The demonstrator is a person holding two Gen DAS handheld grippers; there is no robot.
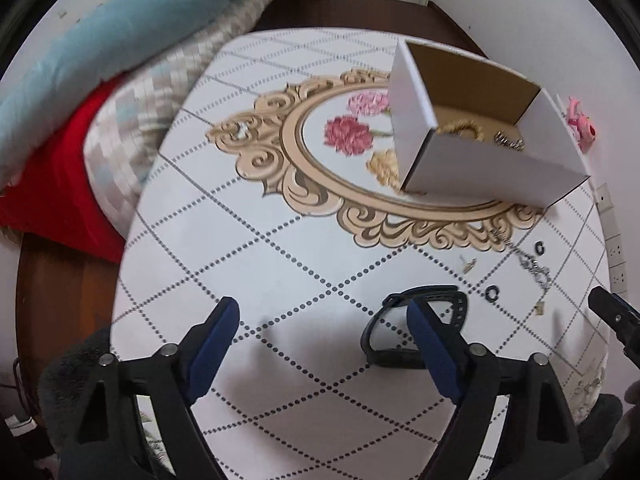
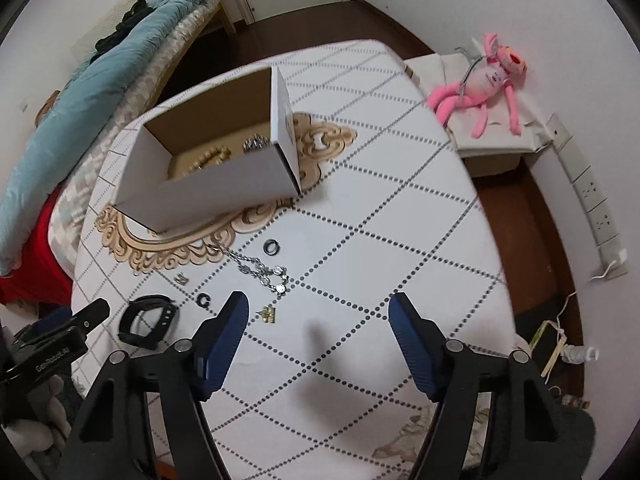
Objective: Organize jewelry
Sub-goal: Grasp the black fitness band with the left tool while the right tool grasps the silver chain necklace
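A: Where does the jewelry sit right now?

B: Some is already in the white box on the table: a gold bracelet and a silvery piece beside it. The rest lies loose in front of the box: a silver chain, two dark rings, a small gold earring, another small gold bit, and a black watch.

A: And the two tools?

B: The left gripper hangs over the table with its fingers wide, nothing between them; the watch lies just behind its right finger. The right gripper is also spread wide and empty, the gold earring just by its left finger.

A: How would these pieces handle?

B: All light, I'd say. The chain looks limp and will likely sag and slip, so pinching it at a chunky link near the middle seems safest. The rings are small, hard and smooth, and lie flat, so they may skate away; closing slowly across the outer edge should help. The watch band looks springy and stands up in a loop, so one side of the strap is the easy hold.
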